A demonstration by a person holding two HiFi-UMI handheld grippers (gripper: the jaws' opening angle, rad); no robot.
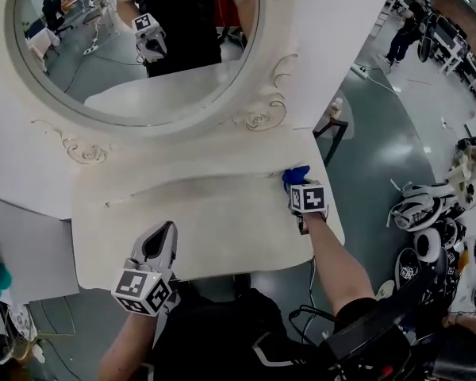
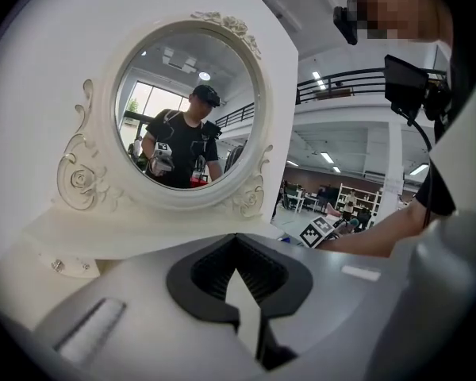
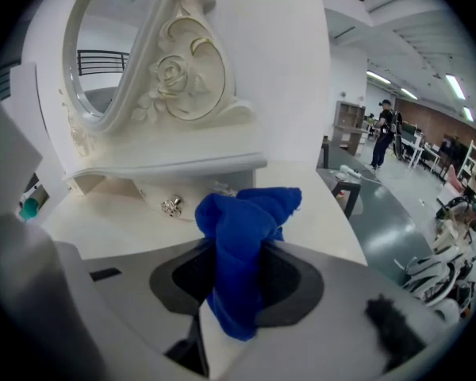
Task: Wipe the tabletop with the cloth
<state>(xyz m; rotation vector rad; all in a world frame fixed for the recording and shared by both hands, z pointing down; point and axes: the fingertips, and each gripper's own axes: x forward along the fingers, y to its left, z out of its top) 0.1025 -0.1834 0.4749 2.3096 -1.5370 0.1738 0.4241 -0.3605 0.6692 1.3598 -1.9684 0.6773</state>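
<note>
1. Two tools are up on the white worktop. Farthest left, the left tool sits over the front-left corner and points up toward the mirror.
2. Its own view shows it clenched, dark ribbed pads drawn together with nothing between them. Whether it touches the surface, I can't tell.
3. Moving across, the round mirror stands at the back in a cream frame with scroll carving at its lower corners. A person in a black shirt is reflected in the glass, along with a marker cube.
4. The middle of the worktop lies bare between the two tools, which are well apart.
5. Over on the right, the right tool is at the back-right of the worktop, just beside the low ledge under the mirror.
6. It's grasping the blue cloth, which is pinched between the pads and bunched up past the tips. A small metal knob shows under the ledge just beyond it.
7. Whether the cloth is pressed on the surface can't be made out.
8. Farther right, grey floor drops away past the worktop's edge.
</note>
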